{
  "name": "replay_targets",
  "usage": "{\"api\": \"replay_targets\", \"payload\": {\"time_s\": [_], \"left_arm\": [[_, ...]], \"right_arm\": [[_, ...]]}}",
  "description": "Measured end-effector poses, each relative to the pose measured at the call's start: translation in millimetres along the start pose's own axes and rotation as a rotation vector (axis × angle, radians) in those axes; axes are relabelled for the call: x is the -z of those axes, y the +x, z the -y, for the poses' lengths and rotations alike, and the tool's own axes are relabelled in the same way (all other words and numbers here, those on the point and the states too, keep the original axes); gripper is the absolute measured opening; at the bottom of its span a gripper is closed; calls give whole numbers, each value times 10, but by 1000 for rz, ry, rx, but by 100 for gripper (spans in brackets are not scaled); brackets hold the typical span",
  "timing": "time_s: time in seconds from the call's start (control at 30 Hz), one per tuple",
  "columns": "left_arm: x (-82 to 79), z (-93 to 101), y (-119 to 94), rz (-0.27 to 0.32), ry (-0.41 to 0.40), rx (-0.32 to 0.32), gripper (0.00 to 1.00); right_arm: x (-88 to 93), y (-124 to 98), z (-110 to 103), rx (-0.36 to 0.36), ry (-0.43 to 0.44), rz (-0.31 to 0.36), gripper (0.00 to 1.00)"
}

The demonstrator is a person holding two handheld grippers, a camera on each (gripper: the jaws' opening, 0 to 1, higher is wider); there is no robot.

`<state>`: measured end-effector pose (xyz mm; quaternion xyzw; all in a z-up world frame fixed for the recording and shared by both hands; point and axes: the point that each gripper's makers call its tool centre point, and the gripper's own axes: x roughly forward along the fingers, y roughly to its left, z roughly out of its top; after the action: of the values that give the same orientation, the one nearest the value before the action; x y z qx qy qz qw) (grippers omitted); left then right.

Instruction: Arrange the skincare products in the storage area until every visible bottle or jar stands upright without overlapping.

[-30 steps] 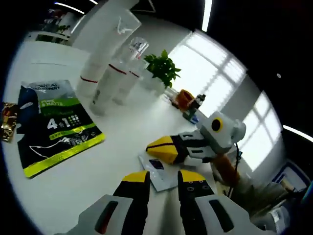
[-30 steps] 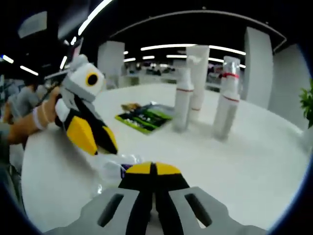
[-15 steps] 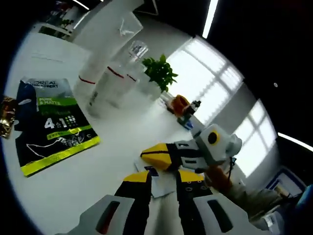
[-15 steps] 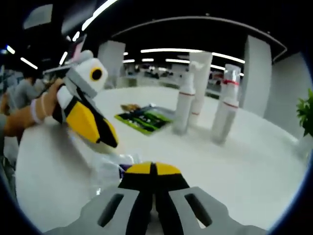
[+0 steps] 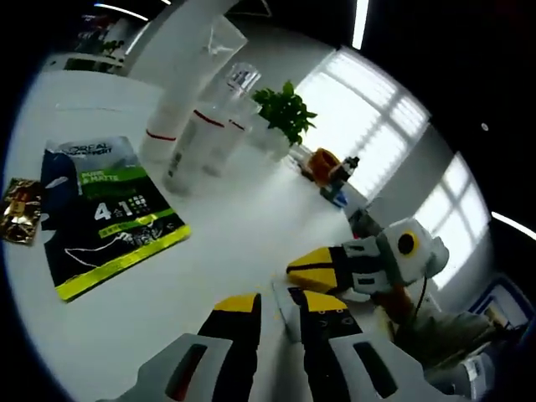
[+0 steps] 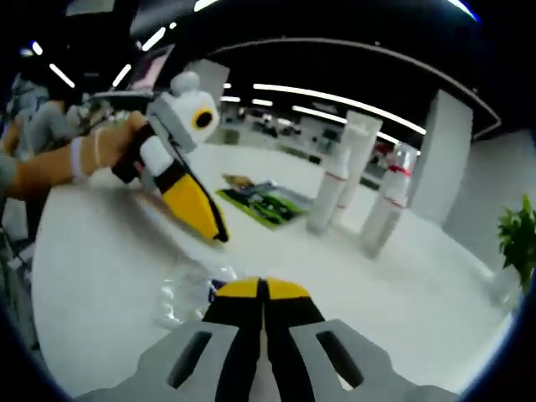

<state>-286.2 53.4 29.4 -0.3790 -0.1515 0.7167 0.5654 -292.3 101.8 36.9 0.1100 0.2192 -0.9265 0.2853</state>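
Three white skincare containers stand upright close together on the white table (image 5: 243, 218): a tall tube (image 5: 191, 75) (image 6: 358, 159), a red-banded bottle (image 5: 197, 146) (image 6: 328, 194) and a clear-capped bottle (image 5: 232, 105) (image 6: 388, 205). A black-and-green sachet pack (image 5: 105, 213) (image 6: 268, 203) lies flat, with a small gold sachet (image 5: 21, 219) beside it. My right gripper (image 6: 264, 289) (image 5: 306, 266) is shut on the edge of a clear sachet (image 6: 186, 293) (image 5: 285, 303). My left gripper (image 5: 280, 306) (image 6: 218, 233), held by a hand, is open and holds nothing; it hovers just above the clear sachet.
A potted plant (image 5: 285, 113) (image 6: 519, 239) stands at the table's far side beyond the bottles. An orange object (image 5: 321, 163) and small items sit near it. People sit in the background at the left of the right gripper view.
The right gripper and its clear sachet have shifted right in the left gripper view. In the right gripper view the left gripper has swung toward the middle, tips angled down at the table.
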Motion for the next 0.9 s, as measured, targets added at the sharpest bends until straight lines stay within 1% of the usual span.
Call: {"api": "replay_targets", "payload": {"time_s": [0.13, 0.23, 0.37, 0.43, 0.5, 0.57, 0.67, 0.9], "left_arm": [[32, -3, -1, -15, 3, 0, 19], [35, 7, -18, -21, -3, 6, 19], [47, 25, -28, -28, -11, 20, 18], [70, 53, -31, -43, -22, 39, 18], [109, 121, -32, -63, -38, 80, 18], [147, 156, -11, -80, -42, 100, 18], [153, 167, -6, -79, -34, 101, 18], [164, 170, -13, -75, -41, 111, 17]], "right_arm": [[-18, -67, -17, 4, -4, 21, 0], [45, -72, -65, -16, 10, 0, 0], [55, -67, -70, -21, 30, 5, 0], [80, -54, -73, -24, 42, 5, 0], [84, -49, -79, -25, 61, 21, 0], [85, -48, -73, -23, 78, 27, 0], [87, -49, -69, -23, 102, 37, 0], [86, -45, -76, -20, 111, 37, 0]]}}
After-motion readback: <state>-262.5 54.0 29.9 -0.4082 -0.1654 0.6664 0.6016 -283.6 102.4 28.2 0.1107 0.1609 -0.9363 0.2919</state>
